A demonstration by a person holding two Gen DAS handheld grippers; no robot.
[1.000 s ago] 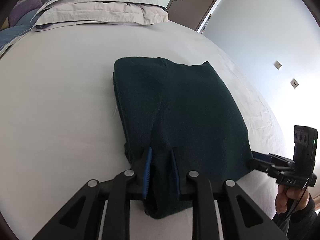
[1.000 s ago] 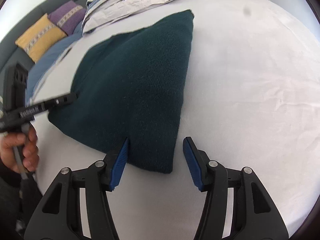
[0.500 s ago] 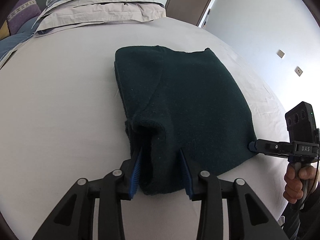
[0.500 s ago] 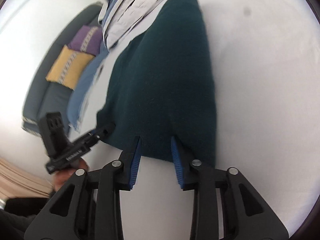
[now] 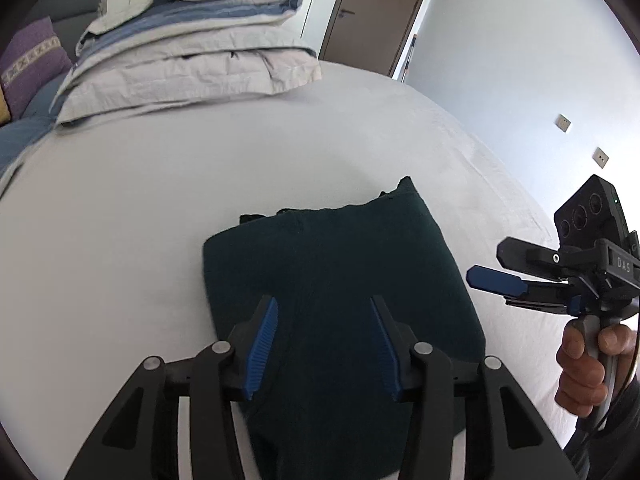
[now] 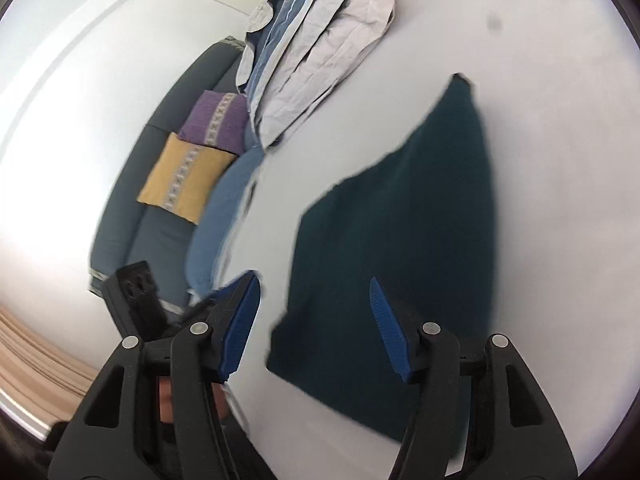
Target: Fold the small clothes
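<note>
Both grippers have just been opened and nothing is held. The folded dark green garment [image 5: 340, 280] is seen lying flat on the white bed [image 5: 160, 200], below and at twelve o'clock from the left gripper [image 5: 324, 344], which is nearer; the right gripper [image 6: 316, 324] is held off its three o'clock edge. The long axis cannot be told, and no containers are shown.

The near edge of the dark green folded garment [image 5: 340, 288] is hidden behind the left tool [image 5: 323, 340] and runs off the bottom of the left wrist view. In the right wrist view the whole scene is motion-blurred; the right tool [image 6: 314, 320] covers most of the hand [image 6: 166, 398] behind it. The yellow cushion [image 6: 184, 178] pattern is too smeared to read.
</note>
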